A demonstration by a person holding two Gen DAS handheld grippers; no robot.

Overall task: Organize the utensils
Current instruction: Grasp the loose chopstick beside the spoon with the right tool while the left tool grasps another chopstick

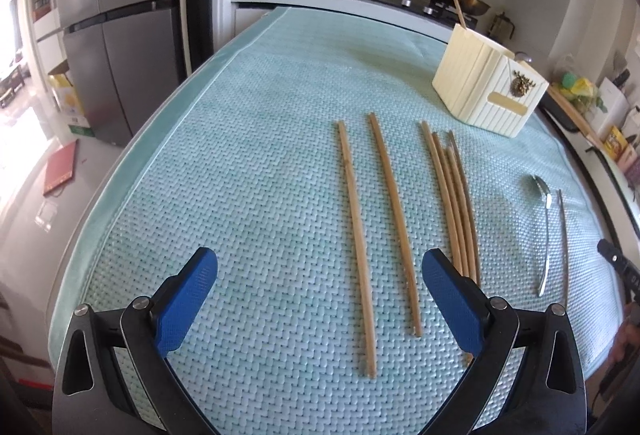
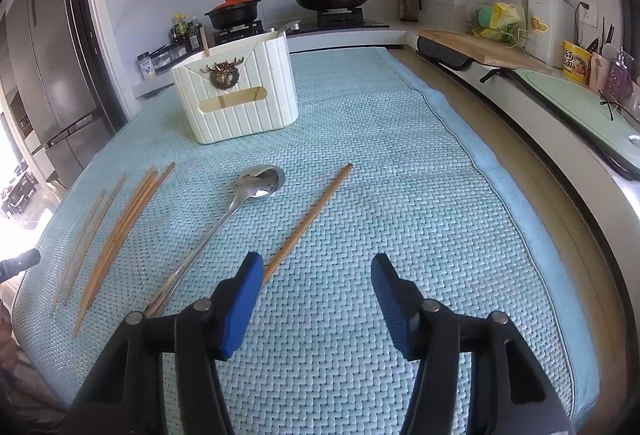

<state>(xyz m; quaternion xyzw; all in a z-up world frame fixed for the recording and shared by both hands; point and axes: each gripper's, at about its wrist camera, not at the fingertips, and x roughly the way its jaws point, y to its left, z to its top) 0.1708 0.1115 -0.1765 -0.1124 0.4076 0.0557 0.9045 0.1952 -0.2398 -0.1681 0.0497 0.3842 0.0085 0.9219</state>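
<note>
Both tongs hang over the counter (image 2: 400, 139), which is covered in a pale blue-green woven mat. Left tongs (image 1: 320, 267): released, jaws wide, nothing between them. Right tongs (image 2: 318, 267): released too, jaws about half spread, bare mat between the pads.

Utensils still loose on the mat. In the right wrist view a long-handled steel spoon (image 2: 236, 207) lies left of centre, bowl toward the upper middle of the frame, handle running down-left past the left blue pad (image 2: 240, 307). Just to its right lies a single bamboo chopstick (image 2: 308, 221). Its long axis runs diagonally, far tip at upper right, near end slipping behind the tip of that left pad. So it sits a little left of my jaw line, not between the pads.

The cream ribbed plastic utensil holder (image 2: 240, 103) with a brass stag emblem stands upper left of centre, well beyond both; one stick already stands in it.

In the left wrist view, two separate bamboo chopsticks (image 1: 380, 231) lie lengthwise ahead of the left tongs and a tight bundle of chopsticks (image 1: 454, 203) lies right of them.

Judgement: the right hand is nearer the lone chopstick and spoon. I would need to shift left and straddle the chopstick across its axis.
</note>
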